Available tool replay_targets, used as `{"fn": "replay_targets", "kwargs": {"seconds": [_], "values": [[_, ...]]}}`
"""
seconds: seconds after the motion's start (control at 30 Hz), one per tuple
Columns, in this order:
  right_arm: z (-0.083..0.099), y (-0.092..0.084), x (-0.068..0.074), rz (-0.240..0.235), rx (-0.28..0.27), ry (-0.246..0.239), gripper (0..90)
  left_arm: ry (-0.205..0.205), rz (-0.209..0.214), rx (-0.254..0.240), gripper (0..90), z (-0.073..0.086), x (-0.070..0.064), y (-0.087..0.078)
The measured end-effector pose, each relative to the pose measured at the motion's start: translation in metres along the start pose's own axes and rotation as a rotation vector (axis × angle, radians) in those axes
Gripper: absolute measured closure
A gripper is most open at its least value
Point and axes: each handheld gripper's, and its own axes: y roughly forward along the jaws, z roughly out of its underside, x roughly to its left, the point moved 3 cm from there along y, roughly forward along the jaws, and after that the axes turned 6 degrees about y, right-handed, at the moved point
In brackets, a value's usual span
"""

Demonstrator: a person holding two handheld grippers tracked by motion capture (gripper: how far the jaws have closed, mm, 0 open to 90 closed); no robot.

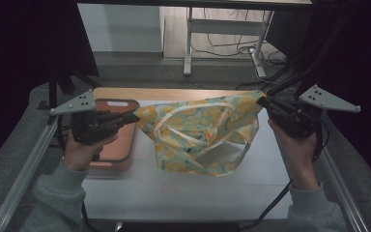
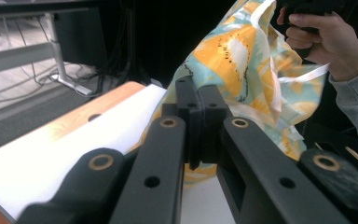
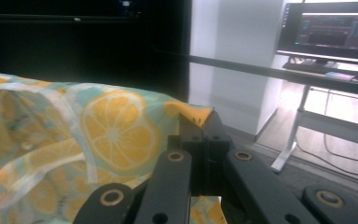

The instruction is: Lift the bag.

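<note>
The left claw (image 1: pixel 134 117) is shut tight on one top corner of the bag (image 1: pixel 200 135). In the left gripper view the claw (image 2: pixel 199 100) has its black jaws pressed together with the cloth pinched at their tips. The right claw (image 1: pixel 262 102) is shut tight too, and it holds the other top corner. In the right gripper view the claw (image 3: pixel 204 123) has a small orange bit of the bag (image 3: pixel 98 135) poking up at its tip.

The bag hangs between the two claws, stretched wide at the top. It is blue-green with yellow lemon slices and pale straps. Its bottom edge touches the white table (image 1: pixel 174 193). Under the left claw lies a brown tray (image 1: pixel 125 145), just beside the bag.
</note>
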Motion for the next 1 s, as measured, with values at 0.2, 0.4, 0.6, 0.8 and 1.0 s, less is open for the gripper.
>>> {"fn": "replay_targets", "kwargs": {"seconds": [0.2, 0.4, 0.6, 0.8, 1.0], "values": [[0.025, 0.027, -0.017, 0.042, 0.116, 0.028, 90.0, -0.07, 0.008, 0.101, 89.7, 0.03, 0.016, 0.028], [0.08, 0.061, -0.035, 0.078, 0.277, 0.06, 90.0, -0.161, 0.008, 0.214, 89.7, 0.076, 0.034, 0.066], [0.136, 0.081, -0.051, 0.081, 0.384, 0.137, 90.0, -0.187, 0.022, 0.293, 89.6, 0.107, 0.035, 0.091], [0.164, 0.085, -0.056, 0.045, 0.431, 0.159, 79.8, -0.153, 0.022, 0.338, 71.5, 0.118, 0.029, 0.104], [0.158, 0.058, -0.048, -0.041, 0.341, 0.147, 44.3, -0.139, -0.024, 0.352, 23.2, 0.117, 0.026, 0.081]]}}
